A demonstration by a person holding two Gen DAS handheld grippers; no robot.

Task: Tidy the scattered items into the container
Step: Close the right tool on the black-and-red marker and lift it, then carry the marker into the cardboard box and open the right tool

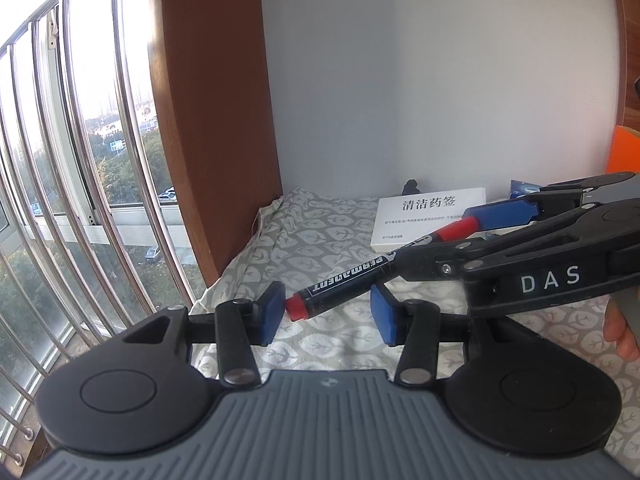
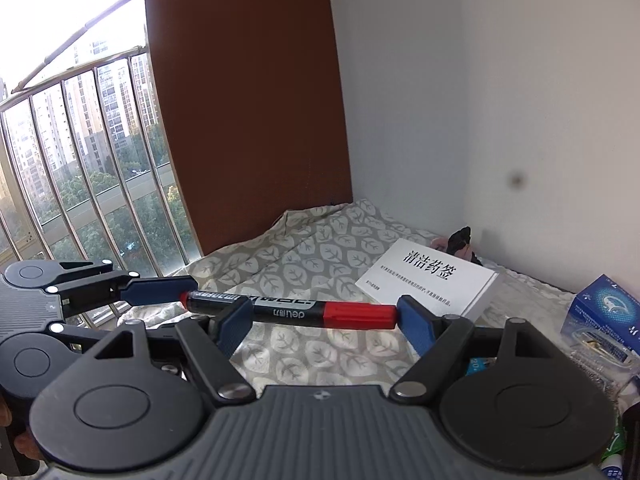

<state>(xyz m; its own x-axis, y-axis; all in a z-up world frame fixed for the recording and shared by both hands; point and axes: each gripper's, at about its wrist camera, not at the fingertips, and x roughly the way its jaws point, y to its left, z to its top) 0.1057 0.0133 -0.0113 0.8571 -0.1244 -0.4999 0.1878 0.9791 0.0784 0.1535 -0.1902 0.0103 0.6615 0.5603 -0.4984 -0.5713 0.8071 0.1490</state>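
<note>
The marker (image 2: pixel 296 310) is black with a red cap. It is up in the air, just over the cloth (image 2: pixel 304 256), and does not touch it. The left hand-held gripper (image 1: pixel 328 312) is closed on the end away from the cap. The right hand-held gripper (image 2: pixel 324 320) grips the marker too: the red cap end sits against one blue pad and the black body lies against the other.

The cloth is grey with white leaves and has a few wrinkles. It covers the flat top under the marker. A white box (image 2: pixel 432 284) with black writing lies on the cloth behind the marker. A small dark thing (image 2: pixel 460 240) sits in the corner past the box. A blue box (image 2: pixel 604 312) is off to the right.

A white wall (image 2: pixel 520 100) stands at the back. A brown wood panel (image 2: pixel 248 100) stands on the left. Past it is a window with shiny metal bars (image 1: pixel 80 120). Green trees and tall buildings show outside.
</note>
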